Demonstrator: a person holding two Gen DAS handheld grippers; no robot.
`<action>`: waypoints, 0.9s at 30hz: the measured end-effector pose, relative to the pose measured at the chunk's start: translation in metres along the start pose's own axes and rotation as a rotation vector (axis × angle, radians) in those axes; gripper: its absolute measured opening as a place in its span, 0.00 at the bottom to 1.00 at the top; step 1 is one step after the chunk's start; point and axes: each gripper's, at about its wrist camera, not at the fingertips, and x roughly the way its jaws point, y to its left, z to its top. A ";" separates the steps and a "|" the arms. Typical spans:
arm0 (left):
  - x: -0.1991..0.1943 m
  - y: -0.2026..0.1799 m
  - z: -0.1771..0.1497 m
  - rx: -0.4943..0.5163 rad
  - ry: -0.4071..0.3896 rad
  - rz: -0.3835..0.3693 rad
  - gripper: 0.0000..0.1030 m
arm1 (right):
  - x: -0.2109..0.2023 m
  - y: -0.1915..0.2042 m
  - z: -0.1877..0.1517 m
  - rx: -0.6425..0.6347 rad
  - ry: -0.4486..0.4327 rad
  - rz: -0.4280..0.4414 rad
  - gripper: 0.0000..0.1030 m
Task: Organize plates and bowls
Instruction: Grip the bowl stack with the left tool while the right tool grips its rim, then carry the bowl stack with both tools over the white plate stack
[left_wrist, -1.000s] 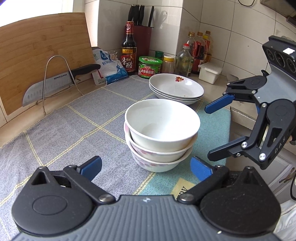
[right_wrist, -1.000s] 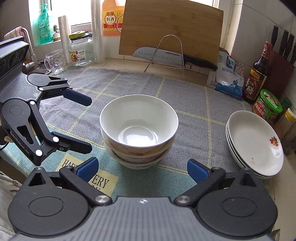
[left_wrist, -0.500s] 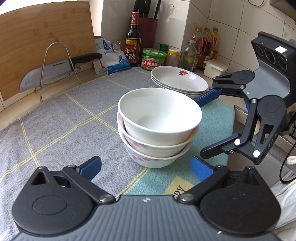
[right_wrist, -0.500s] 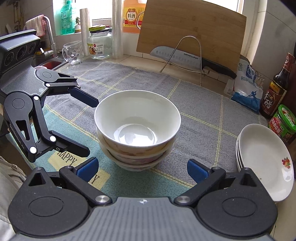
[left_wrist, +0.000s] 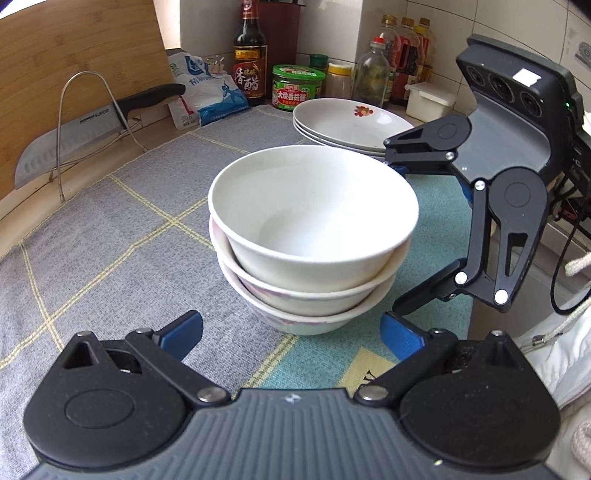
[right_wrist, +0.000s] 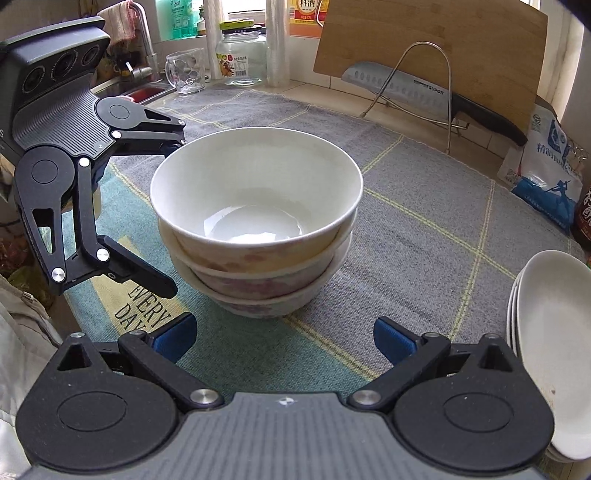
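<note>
A stack of three white bowls (left_wrist: 310, 236) stands on the grey mat; it also shows in the right wrist view (right_wrist: 255, 221). A stack of white plates (left_wrist: 351, 122) sits behind it, and at the right edge of the right wrist view (right_wrist: 550, 343). My left gripper (left_wrist: 291, 332) is open and empty, its fingers just short of the bowl stack. My right gripper (right_wrist: 282, 338) is open and empty, facing the stack from the other side. Each gripper shows in the other's view, open, with its fingers either side of the bowls.
A cutting board (left_wrist: 74, 55), knife (left_wrist: 92, 125) and wire stand (left_wrist: 92, 110) are at the back. A vinegar bottle (left_wrist: 249, 62), green tin (left_wrist: 297, 86), salt bag (left_wrist: 207, 92) and bottles (left_wrist: 391, 70) line the wall. A glass jar (right_wrist: 242, 53), mug (right_wrist: 184, 70) and sink (right_wrist: 129, 88) lie left.
Both grippers have moved closer to the bowl stack from opposite sides, staying open. The bowls and plates have not moved.
</note>
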 end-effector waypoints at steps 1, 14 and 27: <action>0.001 0.000 0.001 0.013 0.004 -0.007 0.97 | 0.001 -0.001 0.001 -0.008 0.001 0.008 1.00; 0.015 0.012 0.015 0.217 0.055 -0.173 0.90 | 0.014 -0.008 0.028 -0.153 0.046 0.112 0.94; 0.020 0.019 0.024 0.320 0.073 -0.250 0.87 | 0.014 -0.013 0.037 -0.199 0.080 0.179 0.88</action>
